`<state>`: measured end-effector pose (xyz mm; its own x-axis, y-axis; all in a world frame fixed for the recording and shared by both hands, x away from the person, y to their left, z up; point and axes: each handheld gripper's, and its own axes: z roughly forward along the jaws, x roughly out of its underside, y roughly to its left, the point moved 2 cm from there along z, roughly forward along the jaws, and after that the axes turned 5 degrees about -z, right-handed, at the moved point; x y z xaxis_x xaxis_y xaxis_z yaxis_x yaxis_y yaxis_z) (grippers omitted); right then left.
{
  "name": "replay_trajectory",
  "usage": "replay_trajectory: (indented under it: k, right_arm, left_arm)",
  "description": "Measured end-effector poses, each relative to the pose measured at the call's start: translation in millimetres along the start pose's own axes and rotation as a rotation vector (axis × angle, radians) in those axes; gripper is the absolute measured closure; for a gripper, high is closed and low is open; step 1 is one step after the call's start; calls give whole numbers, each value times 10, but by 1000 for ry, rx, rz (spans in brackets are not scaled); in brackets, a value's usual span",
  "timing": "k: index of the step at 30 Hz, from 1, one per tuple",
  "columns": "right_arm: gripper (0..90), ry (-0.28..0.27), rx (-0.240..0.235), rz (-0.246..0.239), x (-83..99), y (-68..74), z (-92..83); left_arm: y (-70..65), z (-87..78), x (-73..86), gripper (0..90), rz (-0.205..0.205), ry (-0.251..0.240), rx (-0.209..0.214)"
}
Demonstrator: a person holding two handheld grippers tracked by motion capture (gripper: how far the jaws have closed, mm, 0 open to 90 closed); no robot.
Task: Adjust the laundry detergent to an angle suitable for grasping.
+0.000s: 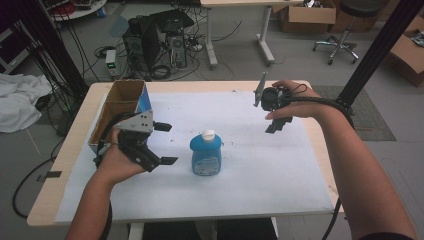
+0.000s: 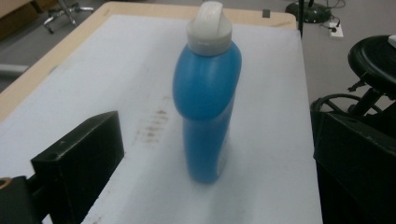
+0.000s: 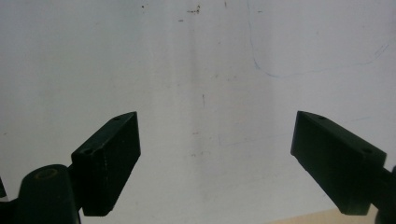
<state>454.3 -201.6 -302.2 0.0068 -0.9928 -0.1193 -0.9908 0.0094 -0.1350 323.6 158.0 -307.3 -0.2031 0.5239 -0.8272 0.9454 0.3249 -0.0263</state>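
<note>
A blue bottle (image 1: 206,155) with a white cap (image 1: 209,134) stands upright near the middle of the white sheet (image 1: 260,165). My left gripper (image 1: 167,143) is open just to its left, level with it, and does not touch it. In the left gripper view the bottle (image 2: 208,93) stands a little ahead of the two black fingers (image 2: 81,158), centred on the gap between them. My right gripper (image 1: 278,125) hangs open above the sheet's back right part, pointing down. Nothing lies between its fingers (image 3: 109,158), with bare sheet (image 3: 205,70) below.
An open cardboard box (image 1: 122,100) with a blue side stands at the table's back left, close behind my left hand. A black slanted pole (image 1: 370,60) rises at the table's right edge. On the floor beyond are a computer tower (image 1: 150,42) and cables.
</note>
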Motion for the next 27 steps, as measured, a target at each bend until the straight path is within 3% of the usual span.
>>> replay_trajectory:
  k: [6, 7, 11, 15, 23, 27]
  right_arm:
    - [159, 4, -2, -1, 5, 3, -3]
    - [159, 7, -3, -1, 7, 2, -3]
    - [159, 9, -3, -1, 3, 0, -2]
    - [159, 10, -2, -4, -14, -1, -9]
    - [159, 12, -3, -9, -28, -4, -9]
    - [159, 14, -2, -7, -24, -3, -11]
  left_arm:
    - [-1, -47, -61, 1, 6, 54, -9]
    - [6, -68, -104, 1, 14, 92, -12]
    - [2, -100, -189, 1, 25, 145, -13]
    - [13, -134, -316, 1, 60, 246, -42]
    - [24, -148, -517, 1, 112, 413, -55]
    - [41, -151, -607, 0, 134, 476, -61]
